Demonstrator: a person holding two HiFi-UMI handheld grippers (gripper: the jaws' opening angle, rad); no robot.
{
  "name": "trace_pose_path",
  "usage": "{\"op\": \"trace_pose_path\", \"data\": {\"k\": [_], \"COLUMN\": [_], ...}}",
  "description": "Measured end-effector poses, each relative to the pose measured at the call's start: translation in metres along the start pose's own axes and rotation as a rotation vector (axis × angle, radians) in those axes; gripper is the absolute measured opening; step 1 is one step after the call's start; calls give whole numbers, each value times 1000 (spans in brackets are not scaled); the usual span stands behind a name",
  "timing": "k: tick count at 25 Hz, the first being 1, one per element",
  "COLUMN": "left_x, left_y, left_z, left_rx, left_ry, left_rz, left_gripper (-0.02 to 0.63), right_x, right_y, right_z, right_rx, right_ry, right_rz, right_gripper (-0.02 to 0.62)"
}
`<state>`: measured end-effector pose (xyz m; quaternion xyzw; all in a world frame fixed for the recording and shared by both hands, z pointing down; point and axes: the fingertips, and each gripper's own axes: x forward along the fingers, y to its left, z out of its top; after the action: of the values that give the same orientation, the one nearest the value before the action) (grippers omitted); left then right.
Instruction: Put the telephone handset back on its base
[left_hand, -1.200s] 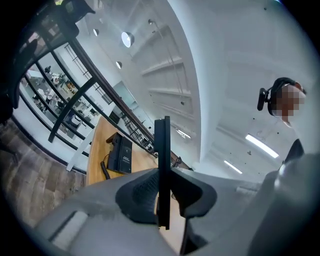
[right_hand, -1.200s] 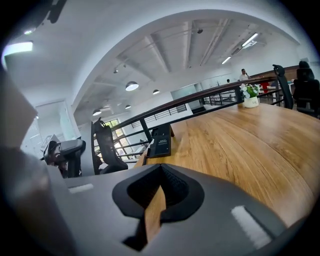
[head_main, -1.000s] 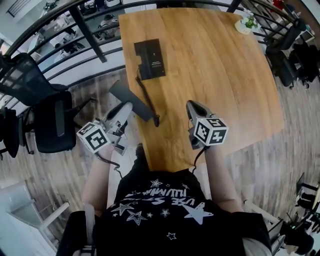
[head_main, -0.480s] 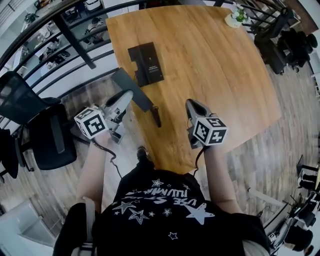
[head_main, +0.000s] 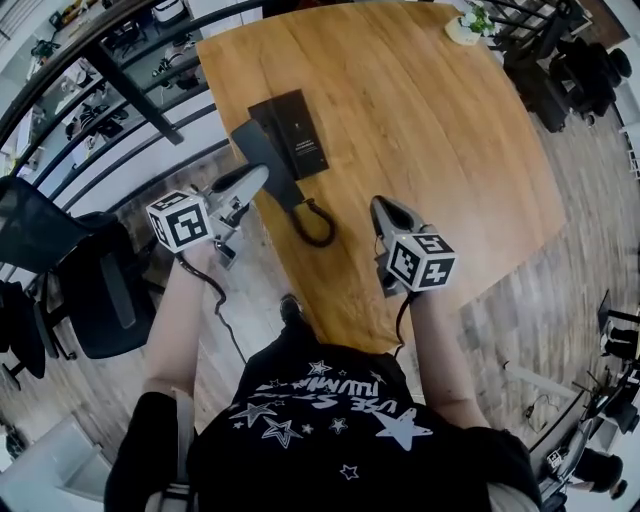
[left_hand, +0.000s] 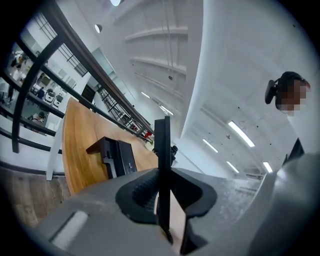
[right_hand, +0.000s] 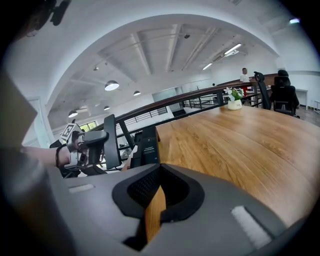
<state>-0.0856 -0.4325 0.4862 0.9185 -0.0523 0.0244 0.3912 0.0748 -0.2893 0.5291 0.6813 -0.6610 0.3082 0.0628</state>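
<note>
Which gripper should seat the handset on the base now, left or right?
Left. The left gripper is shut on the handset, close beside the base. The right gripper holds nothing and sits farther off.

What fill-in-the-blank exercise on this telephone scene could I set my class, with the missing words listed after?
The left gripper clamps the handset, so it is ___ yet back on the base.
The base lies on a ___ table.
The right gripper holds ___.
Missing words: not; wooden; nothing.
</note>
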Motion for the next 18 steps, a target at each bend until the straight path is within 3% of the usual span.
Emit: {"op": "trace_pose_path", "data": {"k": [11, 18], "left_x": [39, 45], "left_y": [40, 57], "left_z": [-2, 2], "left_rx": [15, 14], "left_ry": [143, 164], "left_rz": [-39, -45], "left_gripper": [75, 75], "right_x": [14, 23], "right_y": [-17, -22], "right_z": [-7, -10], "right_rx": [22, 37], "right_ry": [28, 41], "right_rz": [-3, 1], "right_gripper": [0, 0]}}
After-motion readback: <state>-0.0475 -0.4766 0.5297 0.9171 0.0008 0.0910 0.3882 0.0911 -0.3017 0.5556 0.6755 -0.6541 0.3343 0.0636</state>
